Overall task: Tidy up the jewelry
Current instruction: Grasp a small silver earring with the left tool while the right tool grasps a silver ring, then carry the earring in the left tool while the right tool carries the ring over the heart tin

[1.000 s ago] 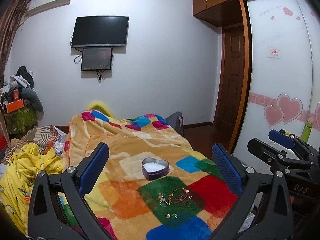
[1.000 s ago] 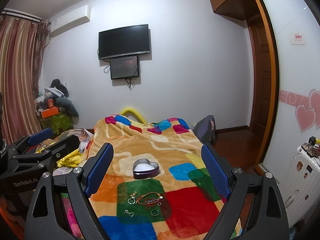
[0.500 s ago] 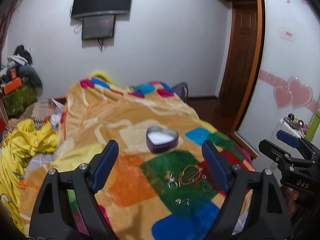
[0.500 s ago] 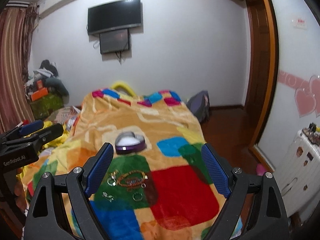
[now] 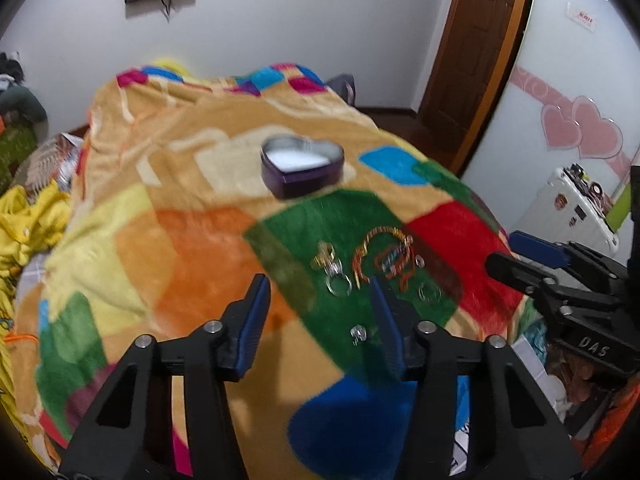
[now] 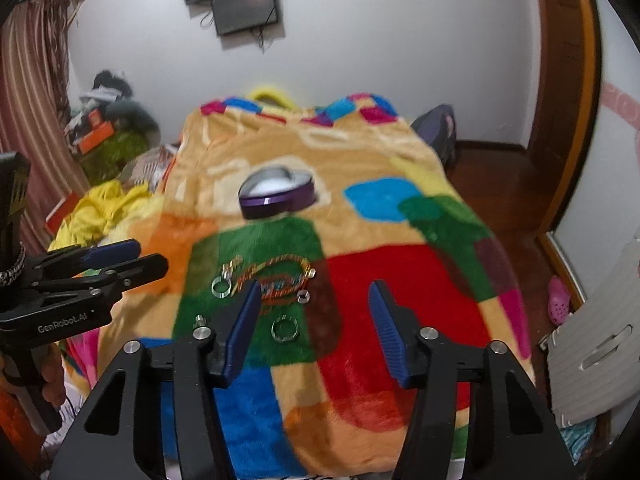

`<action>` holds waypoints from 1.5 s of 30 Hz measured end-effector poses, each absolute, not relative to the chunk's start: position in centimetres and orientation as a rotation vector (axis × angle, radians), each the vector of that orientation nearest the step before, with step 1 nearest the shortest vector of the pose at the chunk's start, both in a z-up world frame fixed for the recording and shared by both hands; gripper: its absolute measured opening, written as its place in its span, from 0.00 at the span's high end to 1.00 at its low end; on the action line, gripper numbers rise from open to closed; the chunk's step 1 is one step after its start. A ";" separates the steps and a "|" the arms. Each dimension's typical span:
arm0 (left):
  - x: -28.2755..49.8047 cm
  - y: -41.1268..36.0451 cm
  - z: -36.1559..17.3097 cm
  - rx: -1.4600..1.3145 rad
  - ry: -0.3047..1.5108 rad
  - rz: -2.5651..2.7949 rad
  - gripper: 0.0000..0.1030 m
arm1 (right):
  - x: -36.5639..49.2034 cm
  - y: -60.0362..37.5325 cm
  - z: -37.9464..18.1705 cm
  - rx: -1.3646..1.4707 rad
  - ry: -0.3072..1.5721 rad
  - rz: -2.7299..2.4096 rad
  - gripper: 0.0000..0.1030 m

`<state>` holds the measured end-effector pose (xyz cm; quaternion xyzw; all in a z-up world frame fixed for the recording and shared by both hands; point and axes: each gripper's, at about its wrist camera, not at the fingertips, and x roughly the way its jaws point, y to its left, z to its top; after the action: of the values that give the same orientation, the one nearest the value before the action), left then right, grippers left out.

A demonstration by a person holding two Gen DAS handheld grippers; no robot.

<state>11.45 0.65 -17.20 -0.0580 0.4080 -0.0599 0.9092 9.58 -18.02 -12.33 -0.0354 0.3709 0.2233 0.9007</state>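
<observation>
A purple heart-shaped tin (image 5: 302, 166) with a white inside stands open on the colourful blanket (image 5: 200, 248); it also shows in the right wrist view (image 6: 277, 196). Nearer lie an orange bracelet (image 5: 384, 258), a silver ring (image 5: 338, 284), another ring (image 5: 428, 292) and a small stud (image 5: 358, 333) on the green patch. My left gripper (image 5: 320, 294) is open and empty just short of the jewelry. My right gripper (image 6: 314, 300) is open and empty over the bracelet (image 6: 280, 280) and a ring (image 6: 285, 329).
The bed's near edge falls away below both grippers. Yellow clothes (image 5: 24, 216) lie to the left. A white suitcase (image 5: 576, 208) and a wardrobe with pink hearts (image 5: 580, 132) stand to the right. A backpack (image 6: 436, 136) sits beyond the bed.
Both grippers have tilted down and moved closer to the jewelry on the bed. Their jaws have narrowed but stay open. The jewelry and tin have not moved.
</observation>
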 end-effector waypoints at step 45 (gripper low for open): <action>13.2 1.1 -17.7 -0.152 0.868 -0.208 0.91 | 12.1 -15.5 -14.1 -0.082 0.846 0.546 0.81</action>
<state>13.19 1.10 -17.75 -0.0733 0.4195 -0.1006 0.8992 12.07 -15.50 -14.05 -0.0392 0.4051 0.2616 0.8752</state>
